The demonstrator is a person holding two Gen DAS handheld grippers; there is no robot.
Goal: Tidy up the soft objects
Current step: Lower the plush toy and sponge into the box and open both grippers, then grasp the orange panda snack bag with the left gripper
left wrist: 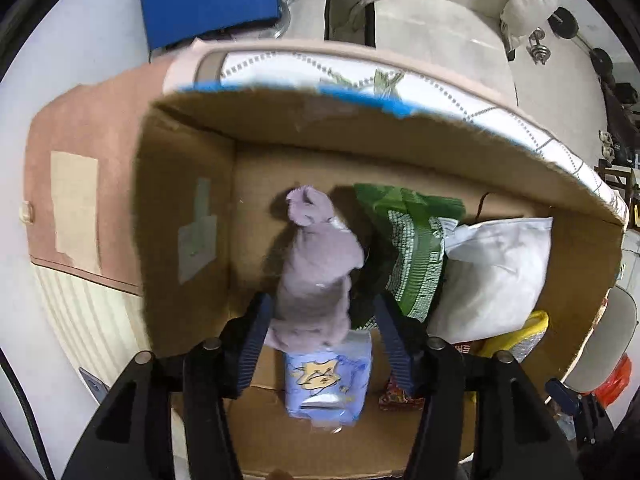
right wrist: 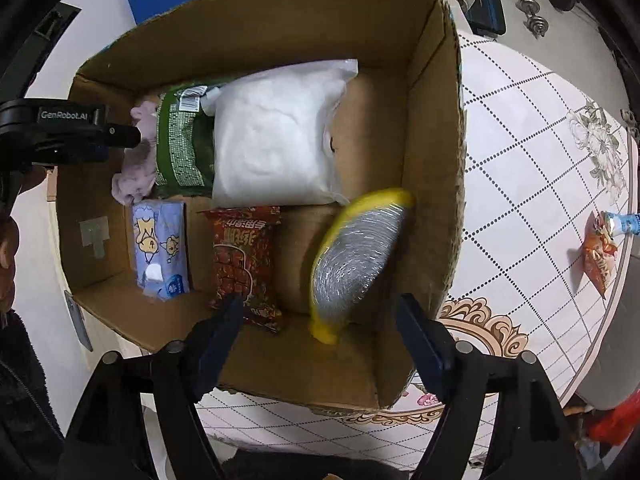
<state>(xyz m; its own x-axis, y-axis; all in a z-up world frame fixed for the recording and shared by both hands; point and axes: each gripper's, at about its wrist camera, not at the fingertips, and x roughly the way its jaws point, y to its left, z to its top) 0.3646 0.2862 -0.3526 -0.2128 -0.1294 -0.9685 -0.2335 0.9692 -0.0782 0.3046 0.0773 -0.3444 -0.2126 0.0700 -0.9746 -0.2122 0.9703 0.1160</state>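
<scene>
An open cardboard box [right wrist: 432, 160] stands on the table and both grippers point down into it. My left gripper [left wrist: 324, 312] is open, with a lavender cloth [left wrist: 316, 264] lying loose between its fingers, draped onto a blue tissue pack [left wrist: 328, 380]. My right gripper [right wrist: 320, 308] is open above a blurred yellow and silver packet [right wrist: 356, 256] that leans at the box's right wall. In the box also lie a green packet [right wrist: 180, 140], a white padded bag [right wrist: 276, 140] and a red snack packet [right wrist: 244, 256]. The left gripper's body [right wrist: 60, 128] shows at the box's left edge.
The box rests on a table with a white checked cloth [right wrist: 540, 160]. On the cloth at the far right lie an orange snack packet [right wrist: 600, 256] and a white and blue tube [right wrist: 624, 224]. A person's dark sleeve [right wrist: 24, 400] is at the left.
</scene>
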